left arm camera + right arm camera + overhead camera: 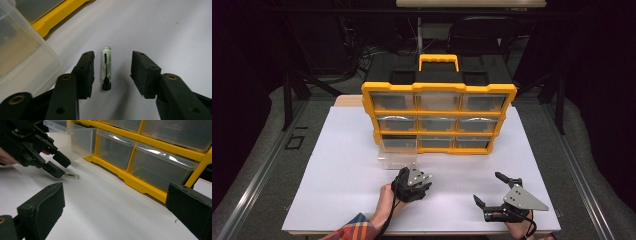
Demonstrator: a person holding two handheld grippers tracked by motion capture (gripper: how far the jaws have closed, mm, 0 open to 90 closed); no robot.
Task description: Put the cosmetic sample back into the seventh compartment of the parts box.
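small clear vial (106,65) with black cap lies flat on white sheet (160,30).

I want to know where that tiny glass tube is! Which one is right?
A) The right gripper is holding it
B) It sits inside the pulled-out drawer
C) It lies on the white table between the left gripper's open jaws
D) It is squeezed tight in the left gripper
C: in the left gripper view the small glass tube lies flat on the white table, with the left gripper jaws open on either side, not touching it.
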